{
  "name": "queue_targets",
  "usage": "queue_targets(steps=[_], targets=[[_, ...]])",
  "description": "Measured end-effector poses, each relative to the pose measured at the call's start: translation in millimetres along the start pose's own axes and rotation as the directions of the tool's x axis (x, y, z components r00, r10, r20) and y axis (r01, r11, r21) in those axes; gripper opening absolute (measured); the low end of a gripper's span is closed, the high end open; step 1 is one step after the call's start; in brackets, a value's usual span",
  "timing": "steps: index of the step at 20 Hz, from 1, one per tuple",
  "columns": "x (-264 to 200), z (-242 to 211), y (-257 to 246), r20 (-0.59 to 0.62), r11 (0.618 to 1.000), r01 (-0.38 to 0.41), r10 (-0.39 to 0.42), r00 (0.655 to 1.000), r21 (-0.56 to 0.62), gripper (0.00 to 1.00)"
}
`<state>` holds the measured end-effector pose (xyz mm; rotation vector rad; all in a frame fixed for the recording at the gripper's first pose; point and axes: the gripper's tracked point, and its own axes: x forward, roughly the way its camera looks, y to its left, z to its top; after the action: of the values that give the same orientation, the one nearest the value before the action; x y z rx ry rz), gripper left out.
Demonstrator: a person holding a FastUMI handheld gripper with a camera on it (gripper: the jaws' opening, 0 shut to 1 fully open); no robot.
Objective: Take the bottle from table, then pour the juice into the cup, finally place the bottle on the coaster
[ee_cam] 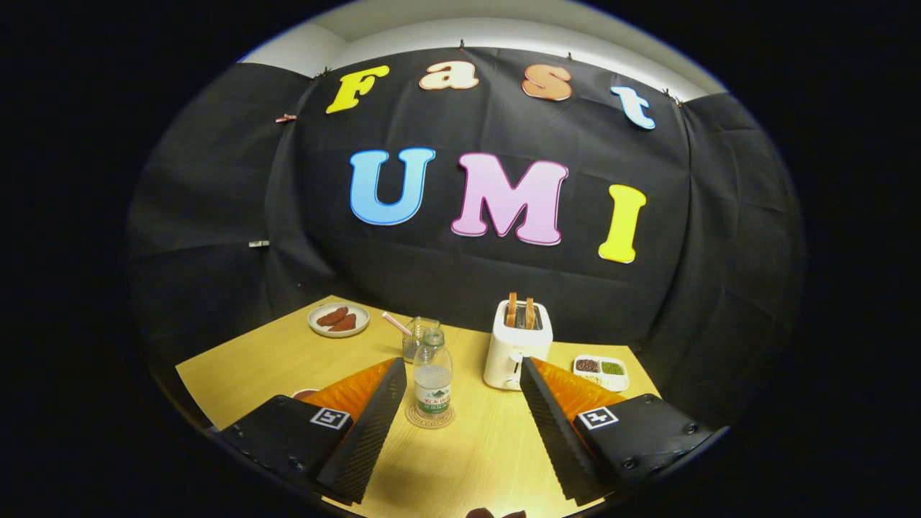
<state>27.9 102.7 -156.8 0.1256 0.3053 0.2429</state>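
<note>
Hand-held gripper (460, 424) has its fingers spread wide, holding nothing. Bottle (433, 375) stands upright on the coaster (429, 416) mid-table, just ahead of the fingers and closer to the left one. Risk: any sideways drift on the left and that finger clips the bottle, which looks light and likely to tip off the coaster. Cup (419, 336) with a straw (396, 324) sits right behind the bottle toward the far edge, so a shove knocks both. Toaster (515, 344) crowds the right side.
</note>
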Motion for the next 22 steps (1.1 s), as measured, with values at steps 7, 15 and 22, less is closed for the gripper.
queue_targets(steps=[7,15,22], targets=[[-42,71,-19,0.086,0.996,0.047,-0.041,0.996,-0.07,0.98],[-58,84,-35,0.106,0.993,0.093,-0.086,0.991,-0.067,0.98],[-60,84,-35,0.099,0.994,0.103,-0.098,0.99,-0.042,0.98]])
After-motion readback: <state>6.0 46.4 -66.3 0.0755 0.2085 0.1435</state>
